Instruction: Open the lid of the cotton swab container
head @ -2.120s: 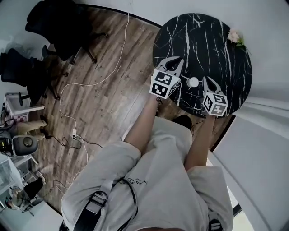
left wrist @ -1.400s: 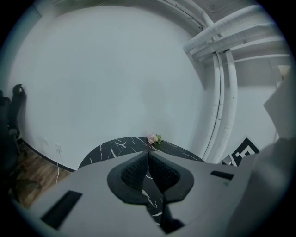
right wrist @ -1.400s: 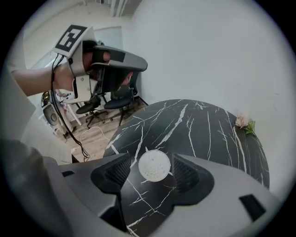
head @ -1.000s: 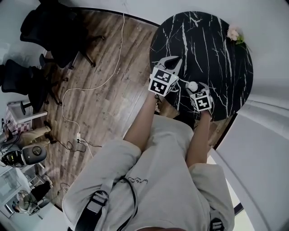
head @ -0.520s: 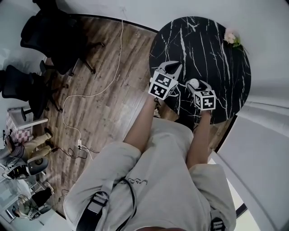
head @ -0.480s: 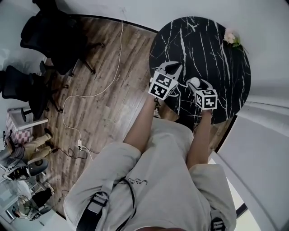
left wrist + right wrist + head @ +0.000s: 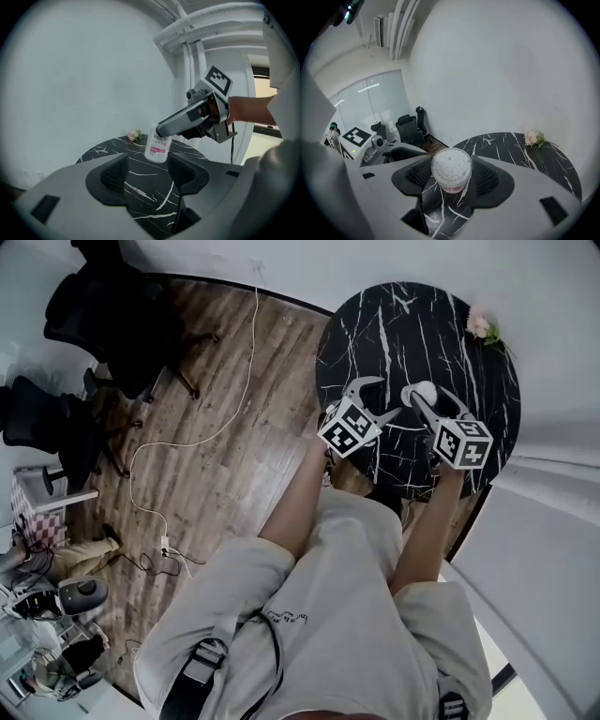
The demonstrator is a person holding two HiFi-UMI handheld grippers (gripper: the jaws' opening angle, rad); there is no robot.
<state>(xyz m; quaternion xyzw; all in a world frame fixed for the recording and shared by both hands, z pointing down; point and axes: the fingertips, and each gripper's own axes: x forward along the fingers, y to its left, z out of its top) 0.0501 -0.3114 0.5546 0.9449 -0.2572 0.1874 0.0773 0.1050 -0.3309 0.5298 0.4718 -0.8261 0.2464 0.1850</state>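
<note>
The right gripper (image 7: 451,174) grips the swab container (image 7: 451,168), holding it tilted over the table (image 7: 422,324). The left gripper (image 7: 147,174) faces it nearby, its jaws opening with nothing between them.

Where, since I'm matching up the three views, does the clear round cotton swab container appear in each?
Head view: clear round cotton swab container, upper right of centre, over the black marble table.
Left gripper view: centre, pink label facing the camera.
Right gripper view: centre, white swab tips facing the camera.
Shared landmark: pale pink flower at the table's far edge.
</note>
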